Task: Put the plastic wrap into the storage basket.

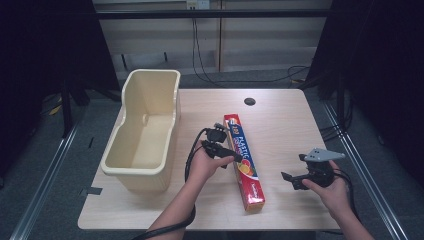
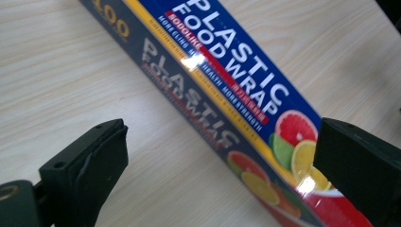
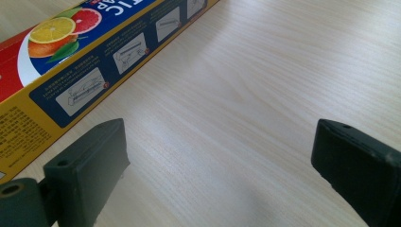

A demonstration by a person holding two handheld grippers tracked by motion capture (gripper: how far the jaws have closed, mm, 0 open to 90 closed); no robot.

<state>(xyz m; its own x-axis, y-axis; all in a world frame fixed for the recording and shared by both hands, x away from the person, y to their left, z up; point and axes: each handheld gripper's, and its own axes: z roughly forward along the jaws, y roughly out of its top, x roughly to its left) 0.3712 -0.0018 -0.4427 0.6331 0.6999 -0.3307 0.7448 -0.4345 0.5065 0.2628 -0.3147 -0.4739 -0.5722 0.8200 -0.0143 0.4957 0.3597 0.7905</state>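
A long plastic food wrap box (image 1: 245, 165), blue and red with citrus pictures, lies flat on the wooden table (image 1: 285, 125), running from the middle toward the near edge. My left gripper (image 1: 231, 142) is open and straddles the box about midway along it. In the left gripper view the box (image 2: 236, 90) runs between the two jaws of the left gripper (image 2: 217, 142); one jaw stands clearly apart from it and the other is at its far edge. My right gripper (image 1: 294, 167) is open over bare table to the right of the box. The right gripper (image 3: 220, 142) has the box (image 3: 85, 61) off to its left.
A cream plastic tub (image 1: 172, 107) stands on the table's left side, and nothing lies inside it. A small dark round hole (image 1: 249, 101) sits near the far edge. Cables trail from both grippers toward the near edge.
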